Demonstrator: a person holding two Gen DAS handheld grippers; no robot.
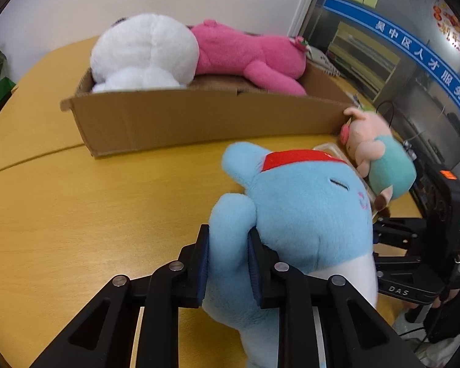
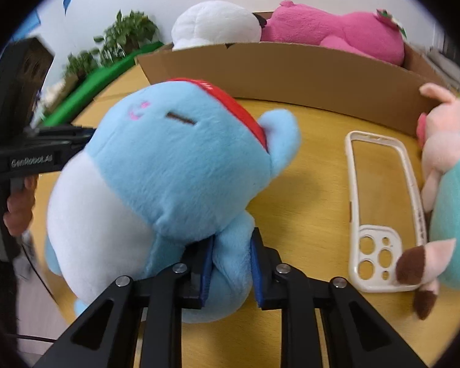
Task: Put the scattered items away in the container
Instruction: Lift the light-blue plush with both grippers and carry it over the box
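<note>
Your left gripper (image 1: 228,260) is clamped on one limb of the blue plush (image 1: 297,214), and your right gripper (image 2: 231,271) is clamped on another limb of the same toy, which sits just in front of the cardboard box (image 1: 199,116).

Readable writing: "DAS" on the right gripper's body in the left wrist view, "GenRobot.AI" on the left gripper's body in the right wrist view, and a blue banner (image 1: 414,58) with white Chinese characters on the glass wall to the right of the box.

Only the right wrist view shows the whole clear phone case (image 2: 383,211), lying flat in front of the box beside the pink pig plush (image 2: 444,184).

Inside the box lie a white plush (image 1: 144,52) and a pink plush (image 1: 248,55). The box stands on a yellow wooden table (image 1: 76,208); a plant (image 2: 122,33) stands left of the box.
</note>
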